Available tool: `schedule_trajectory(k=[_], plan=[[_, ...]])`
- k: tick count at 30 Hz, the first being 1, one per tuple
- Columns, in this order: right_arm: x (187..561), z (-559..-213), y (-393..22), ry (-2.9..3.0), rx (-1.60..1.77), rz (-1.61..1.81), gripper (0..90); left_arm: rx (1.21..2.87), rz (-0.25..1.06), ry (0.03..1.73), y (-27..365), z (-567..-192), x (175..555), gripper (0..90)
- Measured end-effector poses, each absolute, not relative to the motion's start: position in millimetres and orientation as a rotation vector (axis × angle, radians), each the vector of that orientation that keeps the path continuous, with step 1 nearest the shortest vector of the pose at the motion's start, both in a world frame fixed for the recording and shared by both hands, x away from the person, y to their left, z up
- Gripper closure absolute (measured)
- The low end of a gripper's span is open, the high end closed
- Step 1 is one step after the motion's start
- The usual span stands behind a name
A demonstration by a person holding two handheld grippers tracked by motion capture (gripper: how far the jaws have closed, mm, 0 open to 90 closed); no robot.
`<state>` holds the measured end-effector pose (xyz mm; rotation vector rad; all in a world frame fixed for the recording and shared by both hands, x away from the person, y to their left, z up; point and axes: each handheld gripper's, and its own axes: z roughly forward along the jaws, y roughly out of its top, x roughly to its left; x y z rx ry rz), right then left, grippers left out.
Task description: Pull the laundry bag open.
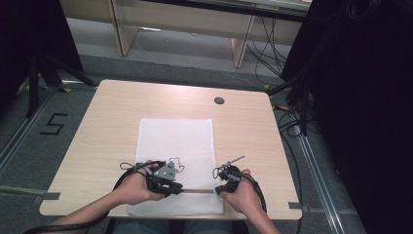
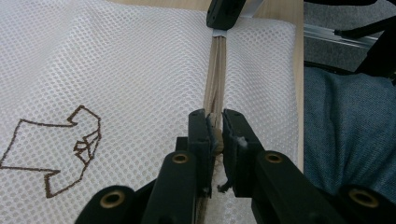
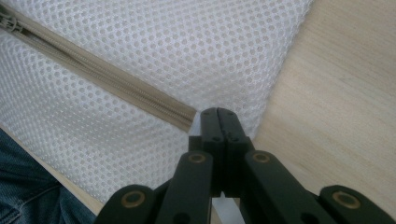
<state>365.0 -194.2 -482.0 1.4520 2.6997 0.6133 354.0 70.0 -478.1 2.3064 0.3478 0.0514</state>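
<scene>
Wooden counter [image 1: 107, 122], white mesh bag [image 1: 176, 141] near the front edge. Left tool [image 2: 215, 122] pinches the zipper pull [image 2: 215, 135], right tool [image 3: 218, 114] is clenched on the bag's corner. Yank crooked and the zipper [image 3: 100, 74] could jam or the mesh could slip free.

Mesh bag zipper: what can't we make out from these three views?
- Zipper pull: in the left gripper view the left tool closes around the zipper; its jaws hide whatever they pinch.
- Bag edge: in the right gripper view the right tool is shut at the mesh bag by the zipper's end; its jaws cover the contact.
- Brown outline print: the left edge cuts it off.
- High view: zipper teeth too small.
</scene>
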Motion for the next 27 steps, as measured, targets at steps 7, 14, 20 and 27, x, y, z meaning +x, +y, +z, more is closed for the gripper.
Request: schedule_trajectory(k=[7, 14, 20, 27], plan=[[363.5, -481.0, -192.8, 2.687, 1.487, 0.594, 90.0, 2.310, 0.055, 0.341, 72.2, -477.8, 353.9, 81.7], [364.0, -481.3, -193.1, 2.691, 1.470, 0.599, 90.0, 2.304, 0.051, 0.351, 74.2, -477.8, 352.8, 81.7], [364.7, -481.9, -193.9, 2.698, 1.461, 0.608, 90.0, 2.306, 0.060, 0.355, 78.4, -476.2, 353.1, 81.7], [363.5, -480.8, -192.5, 2.688, 1.490, 0.589, 90.0, 2.303, 0.054, 0.355, 78.9, -476.6, 351.3, 81.7]])
